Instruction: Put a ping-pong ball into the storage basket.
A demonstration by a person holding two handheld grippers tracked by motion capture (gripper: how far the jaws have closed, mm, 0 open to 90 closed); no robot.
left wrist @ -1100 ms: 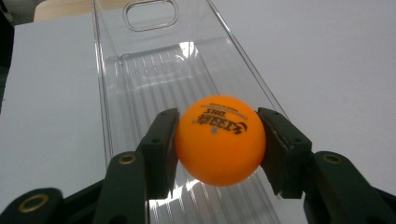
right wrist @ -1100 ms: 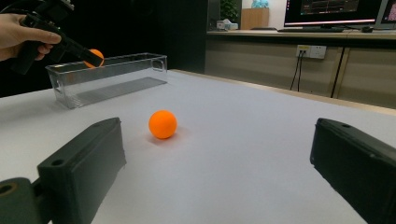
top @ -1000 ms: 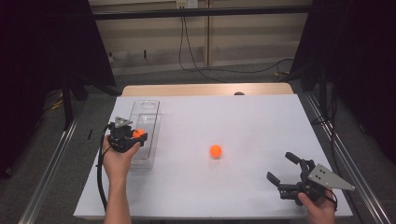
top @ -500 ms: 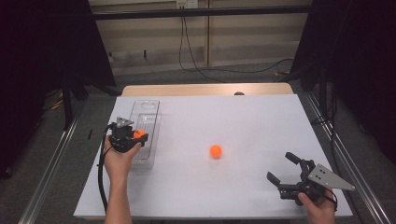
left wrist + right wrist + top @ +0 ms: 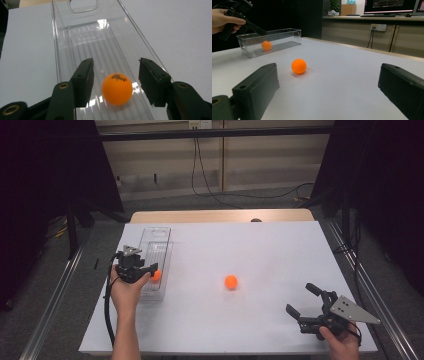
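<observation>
A: Where is the left tongs [image 5: 150, 270]?

B: Over the near end of the clear tray [image 5: 156, 236], which lies lengthwise on the left part of the white counter [image 5: 260, 245]. A hand [image 5: 126, 287] holds it, and a black cable [image 5: 107, 312] trails back along the forearm.

A: Is it pinching anything?

B: No. In the left gripper view the jaws stand spread, with an orange ball [image 5: 117, 88] on the ribbed tray floor between them. There is a gap on each side of the ball, so neither jaw touches it. The high view shows that ball [image 5: 156, 275] just past the tongs, inside the tray.

A: And the other ball?

B: A second ball [image 5: 230, 281] sits in the open on the counter, about the middle, well apart from the tray and from both tongs. In the right gripper view it [image 5: 299, 66] lies ahead of the jaws, somewhat left of centre, casting a small shadow.

A: The right tongs?

B: The right tongs [image 5: 306, 301] is at the near right corner of the counter, held low in the other hand [image 5: 340, 342], jaws wide apart and holding nothing. Its grey plate [image 5: 352, 310] points toward the right edge.

A: Does the right gripper view show the tray too?

B: Yes, far left, with the first ball inside it near the end wall and the left tongs poised above the rim.
</observation>
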